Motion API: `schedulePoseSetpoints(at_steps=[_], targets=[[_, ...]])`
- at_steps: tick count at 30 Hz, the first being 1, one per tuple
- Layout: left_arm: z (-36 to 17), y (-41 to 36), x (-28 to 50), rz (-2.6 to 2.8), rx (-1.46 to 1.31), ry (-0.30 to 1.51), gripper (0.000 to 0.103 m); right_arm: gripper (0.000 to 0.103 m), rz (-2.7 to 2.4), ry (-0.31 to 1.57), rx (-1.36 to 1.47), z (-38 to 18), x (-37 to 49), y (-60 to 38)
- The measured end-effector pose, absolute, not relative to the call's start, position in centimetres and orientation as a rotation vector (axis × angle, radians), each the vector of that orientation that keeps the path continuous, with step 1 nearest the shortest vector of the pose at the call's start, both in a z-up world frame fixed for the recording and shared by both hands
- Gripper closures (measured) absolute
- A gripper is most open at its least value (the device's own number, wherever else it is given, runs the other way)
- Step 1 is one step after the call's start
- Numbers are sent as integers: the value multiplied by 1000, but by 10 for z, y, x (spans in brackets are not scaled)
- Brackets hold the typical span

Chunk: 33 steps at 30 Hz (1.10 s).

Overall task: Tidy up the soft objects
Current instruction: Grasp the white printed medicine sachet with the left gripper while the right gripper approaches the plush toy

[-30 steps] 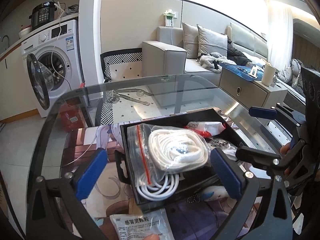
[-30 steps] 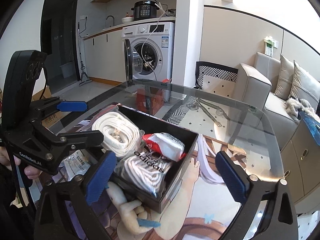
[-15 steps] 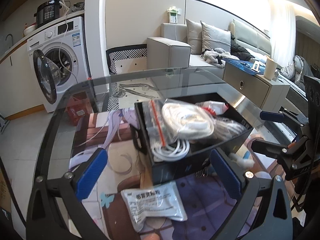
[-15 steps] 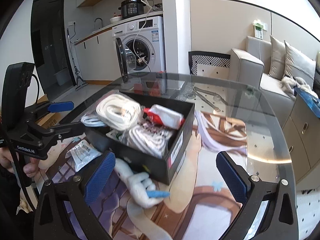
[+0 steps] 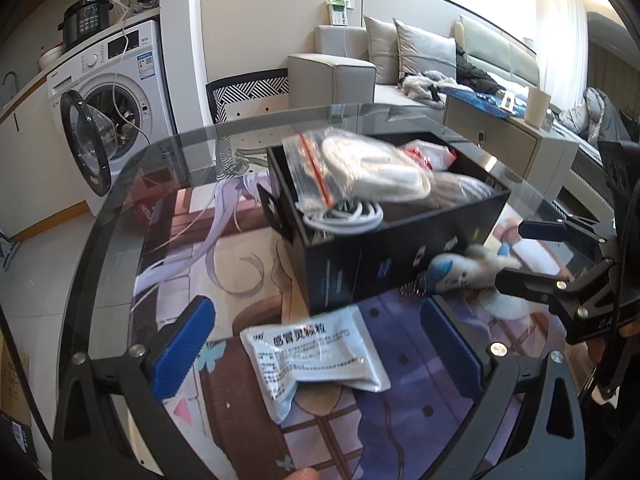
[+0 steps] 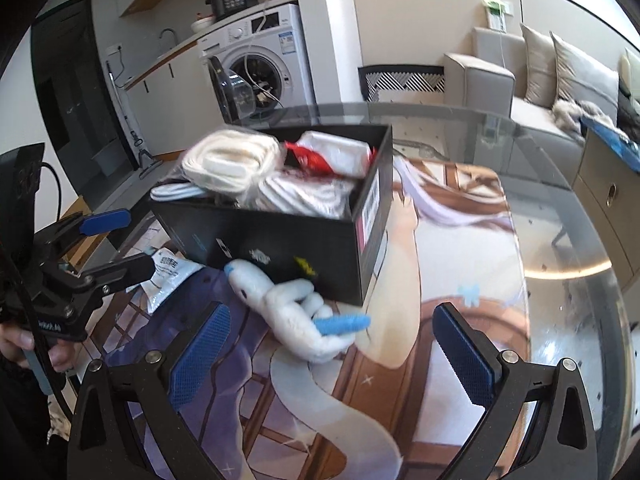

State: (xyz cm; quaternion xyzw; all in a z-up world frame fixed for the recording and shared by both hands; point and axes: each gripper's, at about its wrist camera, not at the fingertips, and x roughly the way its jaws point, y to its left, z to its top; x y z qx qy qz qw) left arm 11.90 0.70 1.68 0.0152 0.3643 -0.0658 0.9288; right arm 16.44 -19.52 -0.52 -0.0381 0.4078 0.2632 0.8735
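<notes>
**Plush toy and packet not boxed yet**

Left gripper [image 5: 316, 344] wide open, empty, with the flat white packet [image 5: 316, 356] right between its fingers. Right gripper [image 6: 332, 352] also wide open and empty, plush toy [image 6: 292, 312] just ahead, touching the black box [image 6: 280, 240]. Probably light and squishy, so best pinched mid-body. Packet looks slippery, grab an edge.

**Plush toy lies at the box's foot, both grippers spread wide**

The right gripper [image 6: 332, 354] hangs over the printed mat [image 6: 452, 264], jaws apart, holding nothing. Just ahead, a white plush toy [image 6: 292, 312] with blue tips lies against the black box [image 6: 280, 240]. Inside the box: bagged white cord [image 6: 232, 162] and a red-and-white packet [image 6: 332, 154]. At left, the left gripper [image 6: 120, 240] stands spread too, above a white sachet [image 6: 168, 276].
</notes>
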Motion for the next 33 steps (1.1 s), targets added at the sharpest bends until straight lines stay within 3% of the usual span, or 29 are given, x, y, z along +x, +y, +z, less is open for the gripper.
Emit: schedulePoseSetpoints(at_steps=[33], targets=[[-26, 16, 134, -94, 3, 931, 0, 1, 535, 894, -155, -19, 165, -177]])
